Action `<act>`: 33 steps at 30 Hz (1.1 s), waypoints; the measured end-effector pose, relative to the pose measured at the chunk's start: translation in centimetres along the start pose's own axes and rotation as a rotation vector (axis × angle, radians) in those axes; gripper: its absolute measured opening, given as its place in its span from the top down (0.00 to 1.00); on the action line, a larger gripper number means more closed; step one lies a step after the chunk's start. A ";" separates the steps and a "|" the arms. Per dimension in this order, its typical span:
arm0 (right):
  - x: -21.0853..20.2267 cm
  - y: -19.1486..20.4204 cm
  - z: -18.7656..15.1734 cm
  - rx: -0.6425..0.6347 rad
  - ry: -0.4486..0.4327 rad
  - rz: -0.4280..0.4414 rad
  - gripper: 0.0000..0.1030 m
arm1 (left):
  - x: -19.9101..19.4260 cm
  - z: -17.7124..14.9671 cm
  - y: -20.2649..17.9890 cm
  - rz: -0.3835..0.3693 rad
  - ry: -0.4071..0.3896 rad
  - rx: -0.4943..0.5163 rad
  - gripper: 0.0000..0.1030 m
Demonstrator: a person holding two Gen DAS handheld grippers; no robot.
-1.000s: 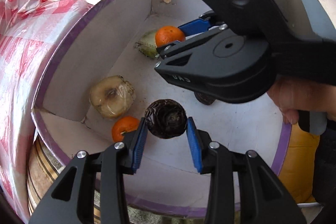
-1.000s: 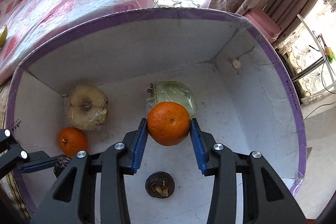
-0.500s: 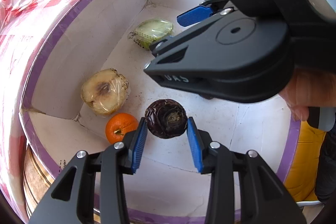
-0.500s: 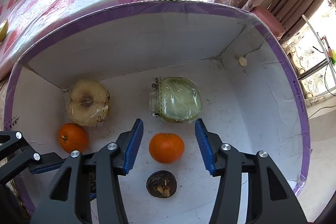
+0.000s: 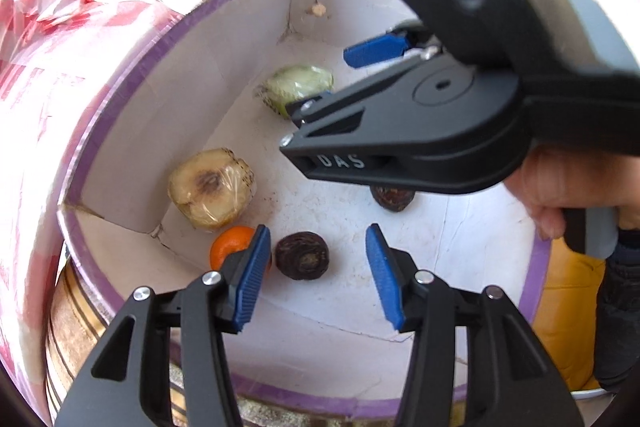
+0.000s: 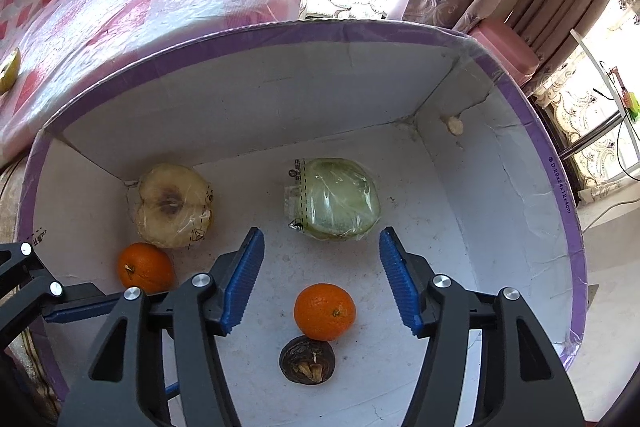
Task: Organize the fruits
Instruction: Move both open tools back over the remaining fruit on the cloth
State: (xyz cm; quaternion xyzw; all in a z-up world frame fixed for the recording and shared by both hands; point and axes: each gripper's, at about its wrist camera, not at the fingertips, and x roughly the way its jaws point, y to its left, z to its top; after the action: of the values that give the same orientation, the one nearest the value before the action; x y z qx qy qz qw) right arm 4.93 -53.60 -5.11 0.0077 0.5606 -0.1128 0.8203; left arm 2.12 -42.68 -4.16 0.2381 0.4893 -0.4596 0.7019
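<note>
Bright window daylight, blown-out highlights, fisheye-bent dark edges.

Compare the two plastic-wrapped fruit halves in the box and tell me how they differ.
The yellowish wrapped half shows a browned core with its cut face up; the green wrapped half is pale green with no dark centre. The yellowish half sits in the box's left rear corner beside an orange; the green half lies nearer the middle, apart from other fruit. Both are sealed in clear plastic and rest on the box floor.
</note>
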 end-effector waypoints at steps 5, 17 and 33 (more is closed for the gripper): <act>-1.8 -0.2 0.1 0.031 -0.054 0.025 0.43 | -2.8 -0.9 0.9 0.027 -0.084 -0.046 0.40; -7.9 2.7 1.1 0.021 -0.262 0.107 0.43 | -11.1 -5.2 7.0 0.149 -0.298 -0.246 0.39; -11.1 13.6 2.0 -0.078 -0.366 0.236 0.25 | -20.1 -15.7 16.8 0.316 -0.468 -0.601 0.40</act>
State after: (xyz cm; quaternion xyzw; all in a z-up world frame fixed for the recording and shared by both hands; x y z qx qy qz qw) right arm 5.56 -38.67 4.30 0.0211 0.4014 0.0062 0.9156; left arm 7.52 -14.32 5.73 -0.0162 0.3864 -0.2243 0.8945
